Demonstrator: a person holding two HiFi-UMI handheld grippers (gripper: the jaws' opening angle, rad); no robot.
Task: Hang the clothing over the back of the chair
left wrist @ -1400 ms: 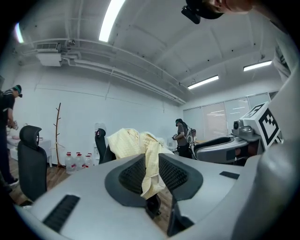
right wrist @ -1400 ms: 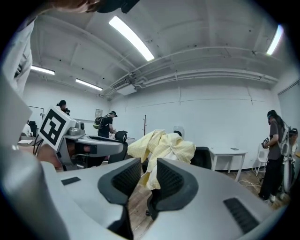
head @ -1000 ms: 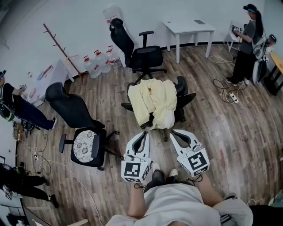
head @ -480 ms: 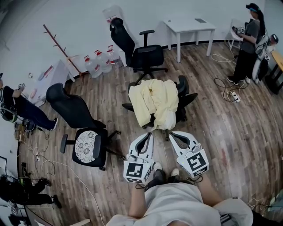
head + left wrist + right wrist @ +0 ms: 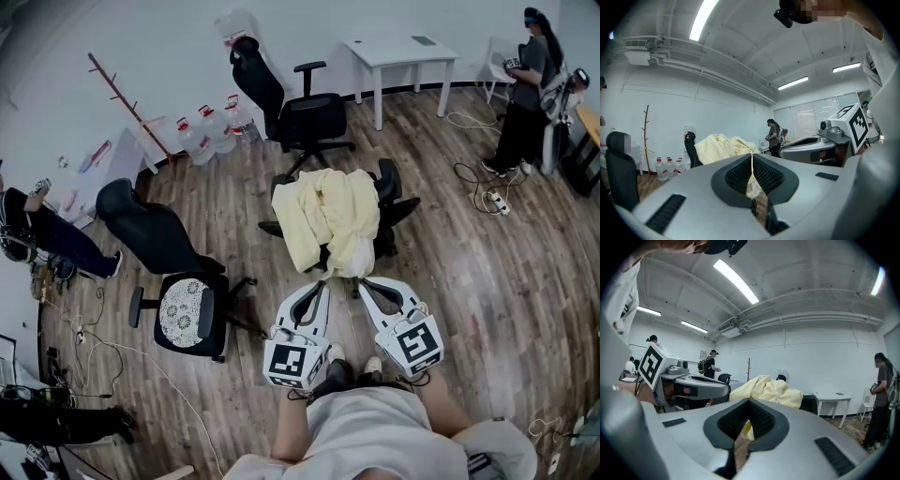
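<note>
A pale yellow garment (image 5: pixel 333 220) lies draped over the back of a black office chair (image 5: pixel 394 202) in the middle of the room, hanging down toward me. My left gripper (image 5: pixel 322 285) and right gripper (image 5: pixel 362 285) are side by side just short of the garment's lower hem, both pointing at it. In the left gripper view the left gripper (image 5: pixel 752 158) has its pads together with nothing between them, and the garment (image 5: pixel 723 145) shows beyond. The right gripper (image 5: pixel 747 405) is likewise shut and empty, with the garment (image 5: pixel 772 392) ahead of it.
A black chair with a patterned seat cushion (image 5: pixel 180 309) stands at my left, and another black chair (image 5: pixel 300 117) behind. There are water bottles (image 5: pixel 202 136) and a coat rack (image 5: pixel 127 103) by the wall, a white table (image 5: pixel 398 56), a power strip (image 5: pixel 493 206) with cables, and people at far right (image 5: pixel 525 89) and left (image 5: pixel 37 230).
Both grippers stay in front of the draped chair, hardly moved. The garment has not shifted. The people at the room's edges have moved a little.
</note>
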